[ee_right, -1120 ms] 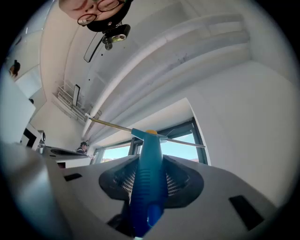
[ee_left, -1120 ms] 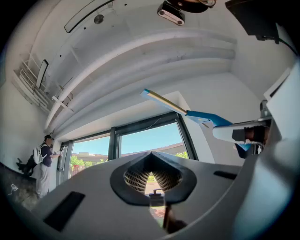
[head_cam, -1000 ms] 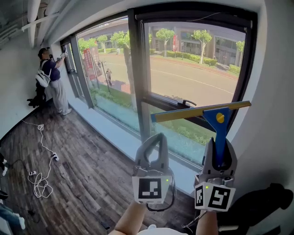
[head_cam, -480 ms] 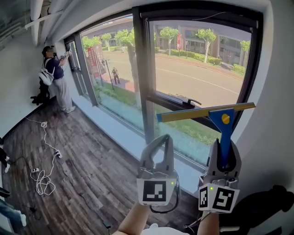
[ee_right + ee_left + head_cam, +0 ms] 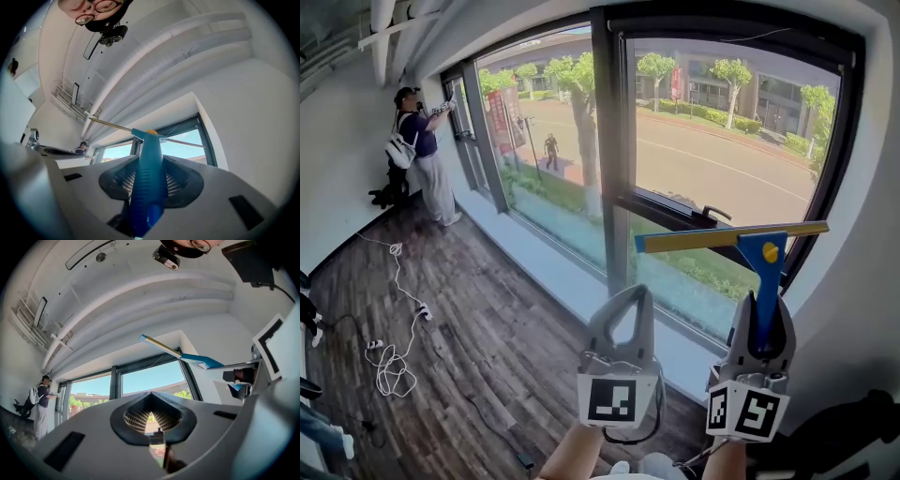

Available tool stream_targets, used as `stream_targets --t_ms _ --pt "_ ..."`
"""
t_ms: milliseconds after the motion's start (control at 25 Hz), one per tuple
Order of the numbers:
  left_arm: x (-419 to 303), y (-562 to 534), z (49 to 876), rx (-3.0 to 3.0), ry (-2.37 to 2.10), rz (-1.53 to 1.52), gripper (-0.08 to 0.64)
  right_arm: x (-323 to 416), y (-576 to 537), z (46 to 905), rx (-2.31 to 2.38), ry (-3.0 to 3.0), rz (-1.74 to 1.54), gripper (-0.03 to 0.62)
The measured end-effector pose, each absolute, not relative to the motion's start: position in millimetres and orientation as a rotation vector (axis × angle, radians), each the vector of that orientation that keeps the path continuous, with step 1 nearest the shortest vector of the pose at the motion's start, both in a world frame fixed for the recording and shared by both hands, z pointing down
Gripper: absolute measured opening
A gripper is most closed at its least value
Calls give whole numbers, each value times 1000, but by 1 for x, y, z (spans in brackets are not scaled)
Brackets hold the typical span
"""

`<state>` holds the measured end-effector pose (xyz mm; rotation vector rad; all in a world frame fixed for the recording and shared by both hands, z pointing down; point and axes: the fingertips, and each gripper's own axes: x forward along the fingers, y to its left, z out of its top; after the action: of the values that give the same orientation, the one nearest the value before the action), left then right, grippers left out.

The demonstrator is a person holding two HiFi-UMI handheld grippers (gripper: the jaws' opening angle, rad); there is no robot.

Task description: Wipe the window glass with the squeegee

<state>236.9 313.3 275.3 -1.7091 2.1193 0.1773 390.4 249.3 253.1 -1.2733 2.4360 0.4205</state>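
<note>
A blue squeegee (image 5: 763,267) with a yellow blade bar stands upright in my right gripper (image 5: 759,328), which is shut on its handle (image 5: 147,187). The blade (image 5: 731,235) is held level in front of the lower right window glass (image 5: 722,169), apart from it. My left gripper (image 5: 623,314) is shut with nothing between its jaws, to the left of the squeegee and pointing up at the window. In the left gripper view the squeegee (image 5: 197,361) shows at the upper right.
A person (image 5: 427,159) with a backpack stands at the far left window. White cables (image 5: 389,361) lie on the wooden floor at the left. A grey sill (image 5: 553,272) runs under the windows. A window handle (image 5: 712,216) sits on the frame's crossbar.
The view has shifted so both grippers and the squeegee sit slightly lower and further right against the window. The grip on the squeegee is unchanged.
</note>
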Motion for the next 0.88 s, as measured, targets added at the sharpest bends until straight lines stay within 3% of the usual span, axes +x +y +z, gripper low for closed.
stream_targets --t_ms 320,880 --pt "192 287 301 -1680 2202 175 3 344 218 270 -1255 2456 396 137" --pt "121 145 294 -1653 2277 332 3 277 71 259 -1300 2445 445 137"
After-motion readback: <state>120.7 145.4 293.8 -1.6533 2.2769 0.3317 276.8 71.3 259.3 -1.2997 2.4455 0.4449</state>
